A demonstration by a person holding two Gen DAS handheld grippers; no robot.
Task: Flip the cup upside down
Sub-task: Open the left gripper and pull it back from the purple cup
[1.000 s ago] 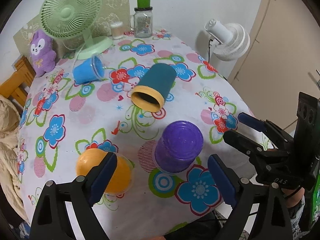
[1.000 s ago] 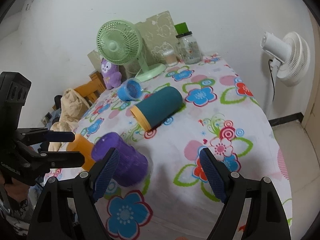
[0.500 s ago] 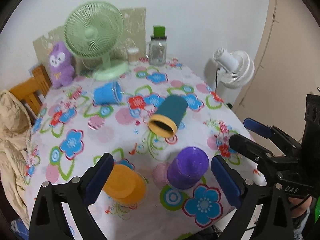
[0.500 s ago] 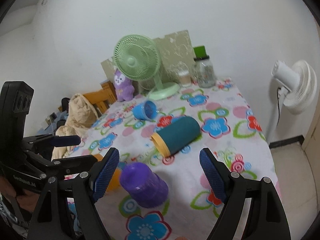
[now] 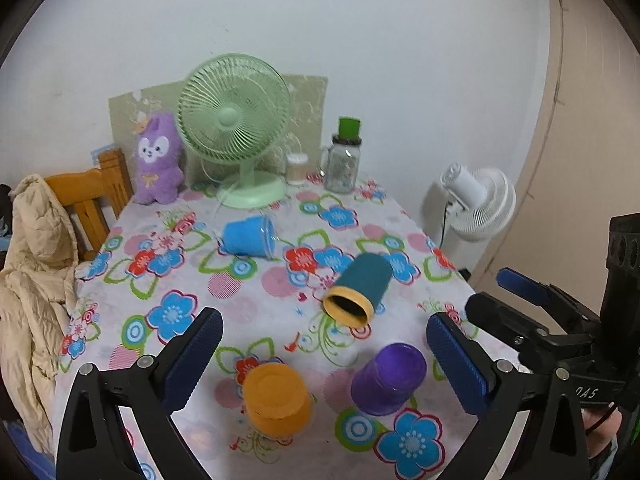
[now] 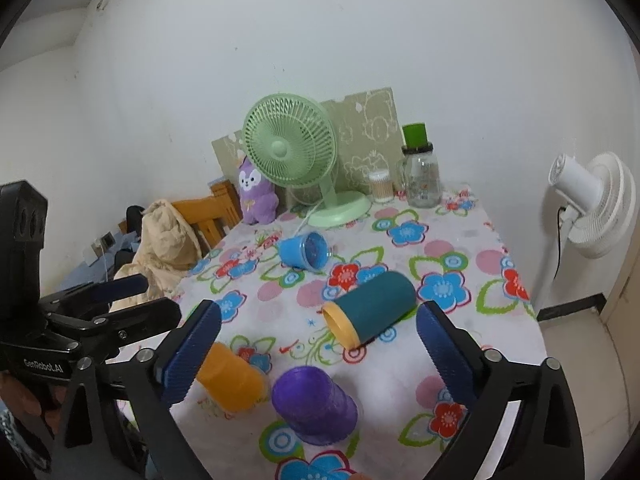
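Note:
Several cups sit on the floral tablecloth (image 5: 248, 304). An orange cup (image 5: 277, 399) and a purple cup (image 5: 387, 379) stand upside down near the front edge. A teal cup with a yellow rim (image 5: 358, 292) and a blue cup (image 5: 248, 236) lie on their sides farther back. My left gripper (image 5: 324, 360) is open and empty, held above the front edge over the orange and purple cups. My right gripper (image 6: 318, 348) is open and empty; it also shows at the right of the left wrist view (image 5: 516, 300). The same cups show in the right wrist view: orange (image 6: 230, 380), purple (image 6: 314, 404), teal (image 6: 370, 308), blue (image 6: 304, 250).
A green desk fan (image 5: 236, 128), a purple plush toy (image 5: 158, 160), a glass jar with a green lid (image 5: 344, 160) and a small container (image 5: 297, 168) stand at the back. A wooden chair with a beige coat (image 5: 36, 264) is left. A white floor fan (image 5: 476, 200) stands right.
Both grippers have pulled back and risen away from the table, so the cups look smaller and farther. The orange cup now stands upside down, free of the left gripper's fingers.

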